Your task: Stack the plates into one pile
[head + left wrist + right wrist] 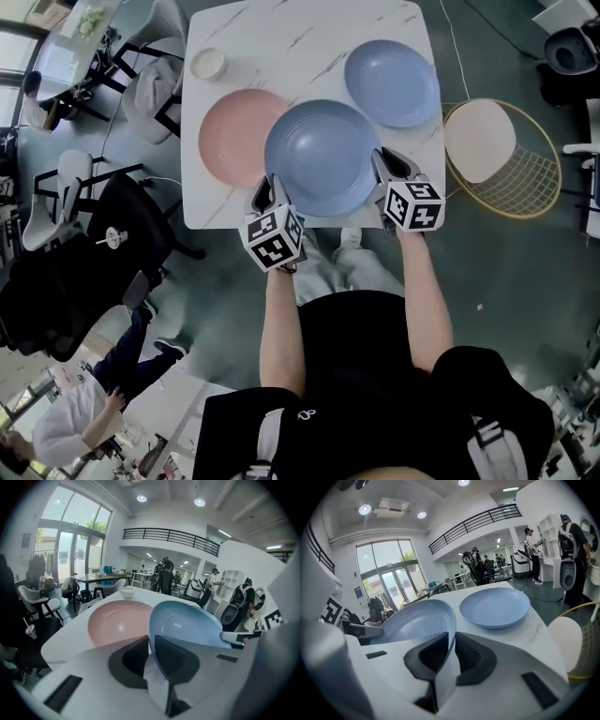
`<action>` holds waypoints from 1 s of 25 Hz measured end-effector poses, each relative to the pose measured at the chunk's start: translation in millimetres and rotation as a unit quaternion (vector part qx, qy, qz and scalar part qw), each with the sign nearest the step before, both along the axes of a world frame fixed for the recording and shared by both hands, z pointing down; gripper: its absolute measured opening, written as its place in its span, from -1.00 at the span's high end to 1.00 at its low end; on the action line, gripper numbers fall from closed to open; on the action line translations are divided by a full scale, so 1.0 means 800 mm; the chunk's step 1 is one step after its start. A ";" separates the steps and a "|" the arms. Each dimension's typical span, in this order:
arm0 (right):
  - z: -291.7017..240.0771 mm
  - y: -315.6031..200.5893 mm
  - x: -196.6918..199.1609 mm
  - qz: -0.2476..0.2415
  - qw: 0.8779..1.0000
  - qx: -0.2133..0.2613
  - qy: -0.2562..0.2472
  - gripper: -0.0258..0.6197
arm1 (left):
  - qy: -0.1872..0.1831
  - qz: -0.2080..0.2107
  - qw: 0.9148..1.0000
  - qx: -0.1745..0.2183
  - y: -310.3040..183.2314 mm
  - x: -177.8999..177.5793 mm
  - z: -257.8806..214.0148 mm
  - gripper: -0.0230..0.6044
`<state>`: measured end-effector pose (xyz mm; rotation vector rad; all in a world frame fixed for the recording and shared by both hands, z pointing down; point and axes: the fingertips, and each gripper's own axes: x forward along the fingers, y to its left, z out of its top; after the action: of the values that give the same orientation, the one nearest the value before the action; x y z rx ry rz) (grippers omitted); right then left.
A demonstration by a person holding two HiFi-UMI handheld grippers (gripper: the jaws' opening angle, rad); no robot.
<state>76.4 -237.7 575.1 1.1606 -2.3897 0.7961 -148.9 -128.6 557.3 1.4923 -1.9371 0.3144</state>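
Note:
A large blue plate (322, 155) is held at the table's near edge, gripped by its rim on both sides. My left gripper (267, 194) is shut on its near-left rim (151, 639). My right gripper (386, 171) is shut on its near-right rim (451, 634). In the head view this plate covers the right edge of a pink plate (230, 136) that lies flat on the table; the same pink plate (117, 620) shows in the left gripper view. A second blue plate (392, 82) lies at the far right, also in the right gripper view (494, 606).
A small white bowl (207, 64) sits at the far left corner of the white marble table (309, 37). A gold wire chair with a white cushion (502, 155) stands to the right, a black office chair (122, 225) to the left. People stand in the room behind.

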 end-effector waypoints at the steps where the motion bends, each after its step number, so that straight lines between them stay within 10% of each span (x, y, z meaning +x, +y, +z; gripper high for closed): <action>1: -0.001 -0.001 -0.013 -0.007 1.000 0.001 -0.001 0.75 | -0.002 -0.006 1.000 0.001 0.003 -0.011 -0.002 0.75; 25: 0.029 -0.053 -0.257 -0.079 0.997 -0.025 0.005 0.74 | 0.001 -0.074 0.996 -0.040 -0.015 -0.234 0.026 0.75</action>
<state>-129.1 -280.1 598.4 0.9408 -2.4024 0.7911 -336.2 -140.5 578.2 1.2903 -1.9962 0.3201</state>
